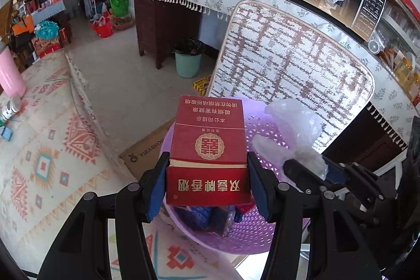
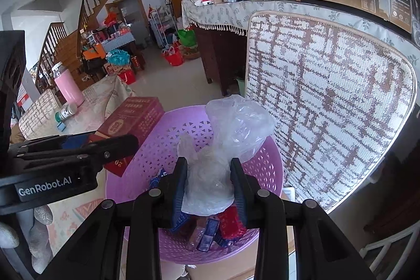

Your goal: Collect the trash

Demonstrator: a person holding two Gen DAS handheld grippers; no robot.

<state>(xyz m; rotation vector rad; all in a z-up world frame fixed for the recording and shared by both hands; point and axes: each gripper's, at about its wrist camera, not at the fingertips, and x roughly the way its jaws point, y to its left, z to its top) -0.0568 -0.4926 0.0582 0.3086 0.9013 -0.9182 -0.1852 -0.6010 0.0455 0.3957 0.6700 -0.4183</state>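
Purple basket (image 2: 262,156) rim — both grippers' loads overhang.

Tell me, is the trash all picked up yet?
Almost. Some wrappers and small boxes already lie in the purple basket. The left claw grips a red cigarette box above the basket, and the right claw pinches a crumpled clear plastic bag over it. Neither has been dropped in yet. Whether the small things on the patterned table are trash too, I cannot tell.
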